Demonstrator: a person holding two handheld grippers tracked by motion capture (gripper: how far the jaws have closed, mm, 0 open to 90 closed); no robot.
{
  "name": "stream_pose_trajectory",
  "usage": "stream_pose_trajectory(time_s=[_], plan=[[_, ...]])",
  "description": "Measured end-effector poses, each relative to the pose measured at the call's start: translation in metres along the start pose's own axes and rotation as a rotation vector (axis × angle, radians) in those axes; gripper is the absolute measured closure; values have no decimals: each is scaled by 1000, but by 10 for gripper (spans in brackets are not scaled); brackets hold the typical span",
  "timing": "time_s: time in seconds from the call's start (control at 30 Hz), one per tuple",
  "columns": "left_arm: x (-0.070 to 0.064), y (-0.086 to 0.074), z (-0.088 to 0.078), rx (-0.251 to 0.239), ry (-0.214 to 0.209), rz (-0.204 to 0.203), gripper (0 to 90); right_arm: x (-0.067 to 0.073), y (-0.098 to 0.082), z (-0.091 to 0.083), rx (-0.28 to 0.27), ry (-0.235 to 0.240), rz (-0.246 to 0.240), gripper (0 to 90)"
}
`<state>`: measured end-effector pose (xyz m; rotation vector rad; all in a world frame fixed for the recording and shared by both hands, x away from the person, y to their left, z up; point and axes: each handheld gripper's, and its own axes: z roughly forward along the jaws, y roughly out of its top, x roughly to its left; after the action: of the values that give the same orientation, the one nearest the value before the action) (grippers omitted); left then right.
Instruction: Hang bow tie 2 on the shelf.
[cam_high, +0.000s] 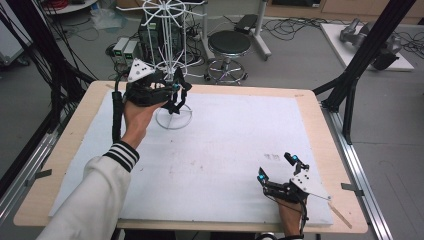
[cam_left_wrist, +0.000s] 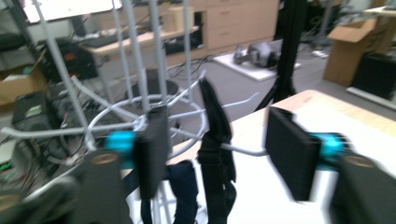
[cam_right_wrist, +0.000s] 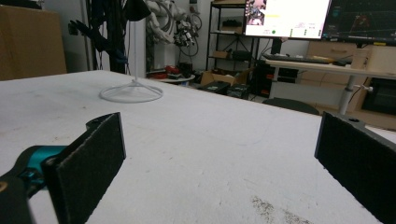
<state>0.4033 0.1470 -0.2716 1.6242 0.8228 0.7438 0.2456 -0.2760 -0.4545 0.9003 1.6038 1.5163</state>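
1. White wire makes up the rack (cam_high: 172, 60), which stands near the desk's (cam_high: 310, 120) far edge, left of its middle, on a round ring base; its top spokes run off the upper edge of the high view.
2. Black straps (cam_left_wrist: 215, 140) hang from one of the rack's hooked arms. In the left gripper view their lower ends are cut off at the bottom of the frame, and a dark blue piece beside them is too blurred to identify.
3. At the rack, the left hand-held gripper (cam_high: 172, 95) is raised level; its jaws stand apart, one on each side of the hanging straps, and neither pad presses on them.
4. From above, the gripper's body and the person's left hand (cam_high: 136, 115) cover much of the straps, so how they sit on the hook is hard to make out there.
5. Motion blur smears the near part of the left gripper view, especially the right-hand jaw and its teal fitting.
6. Near the desk's front right corner, the right hand-held gripper (cam_high: 276, 167) rests low over the white mat (cam_high: 225, 150), jaws wide apart with nothing between them.
7. The person's right hand (cam_high: 290, 212) is cut off by the lower edge of the high view.
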Motion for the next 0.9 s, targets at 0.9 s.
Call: stream_pose_trajectory(time_s=[0.9], plan=[[24, -125, -137, -191, -157, 130, 133, -1, -1, -2, -12, -4, 23, 11]])
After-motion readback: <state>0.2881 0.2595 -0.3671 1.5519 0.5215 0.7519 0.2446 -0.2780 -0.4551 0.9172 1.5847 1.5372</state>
